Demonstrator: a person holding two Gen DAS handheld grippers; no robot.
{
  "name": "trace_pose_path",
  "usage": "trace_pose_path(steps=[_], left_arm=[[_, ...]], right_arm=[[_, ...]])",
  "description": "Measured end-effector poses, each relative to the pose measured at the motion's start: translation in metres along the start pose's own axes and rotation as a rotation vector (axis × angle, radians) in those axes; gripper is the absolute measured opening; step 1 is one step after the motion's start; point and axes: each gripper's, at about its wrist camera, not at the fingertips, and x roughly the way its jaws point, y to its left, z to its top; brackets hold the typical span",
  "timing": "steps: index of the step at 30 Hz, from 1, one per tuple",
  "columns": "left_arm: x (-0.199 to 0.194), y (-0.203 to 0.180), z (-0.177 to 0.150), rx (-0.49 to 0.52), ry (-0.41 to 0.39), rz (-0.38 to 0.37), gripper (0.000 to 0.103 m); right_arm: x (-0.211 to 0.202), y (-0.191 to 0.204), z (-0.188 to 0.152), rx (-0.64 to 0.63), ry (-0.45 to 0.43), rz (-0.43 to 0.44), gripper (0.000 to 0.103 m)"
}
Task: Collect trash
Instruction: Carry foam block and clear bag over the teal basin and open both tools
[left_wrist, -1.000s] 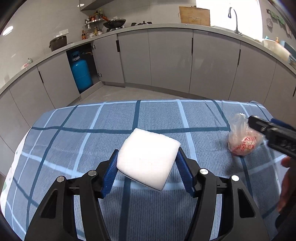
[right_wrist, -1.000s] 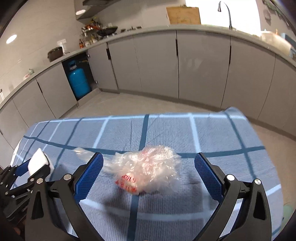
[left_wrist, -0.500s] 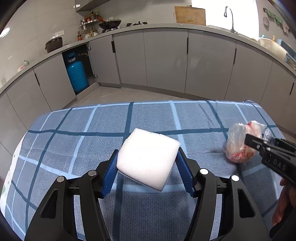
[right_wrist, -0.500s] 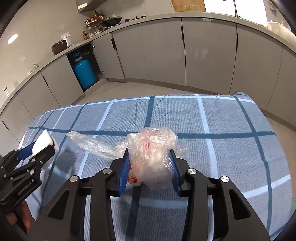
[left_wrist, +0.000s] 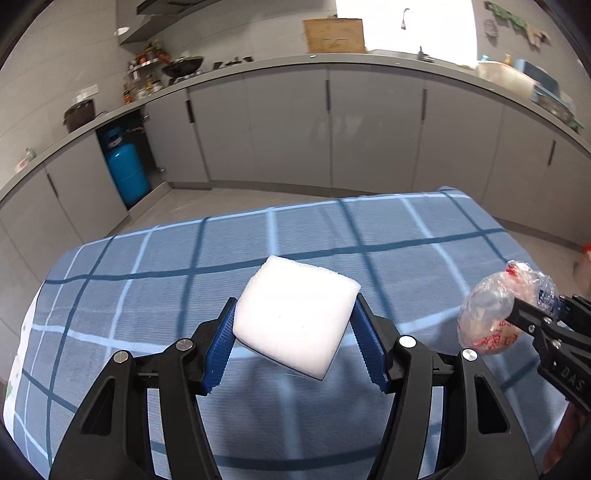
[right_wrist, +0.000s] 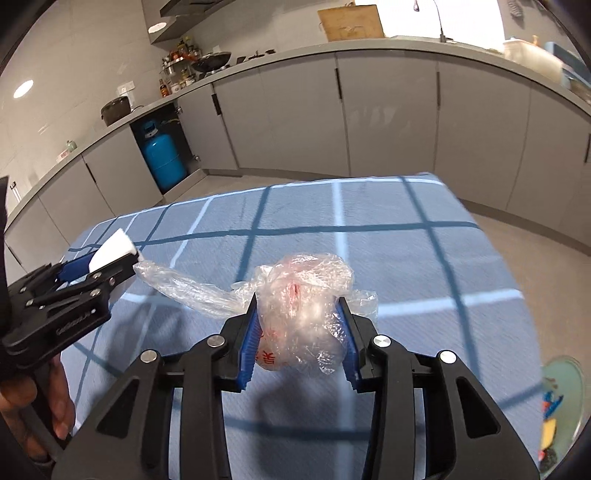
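My left gripper is shut on a white foam block and holds it above the blue checked tablecloth. My right gripper is shut on a crumpled clear plastic bag with red print, lifted off the cloth; a twisted tail of the bag trails to the left. In the left wrist view the bag and right gripper show at the far right. In the right wrist view the left gripper with the foam block shows at the left.
Grey kitchen cabinets curve behind the table, with a blue gas cylinder at the left. A greenish bin with trash shows on the floor at the lower right of the right wrist view.
My right gripper closed on the plastic bag and lifted it off the cloth. Both grippers have risen and pulled back; the left still holds the foam block.
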Motion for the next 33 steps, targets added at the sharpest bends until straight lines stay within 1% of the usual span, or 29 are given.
trace_pose_path(steps=[6, 11, 33], left_arm=[[-0.015, -0.045, 0.002, 0.058, -0.02, -0.051, 0.061], [-0.023, -0.073, 0.003, 0.093, -0.03, -0.079, 0.061], [-0.039, -0.179, -0.001, 0.247, -0.038, -0.182, 0.061]], right_arm=[[-0.035, -0.03, -0.016, 0.029, -0.031, -0.032, 0.039], [-0.053, -0.049, -0.023, 0.05, -0.05, -0.059, 0.039], [-0.107, -0.136, -0.056, 0.168, -0.089, -0.155, 0.039]])
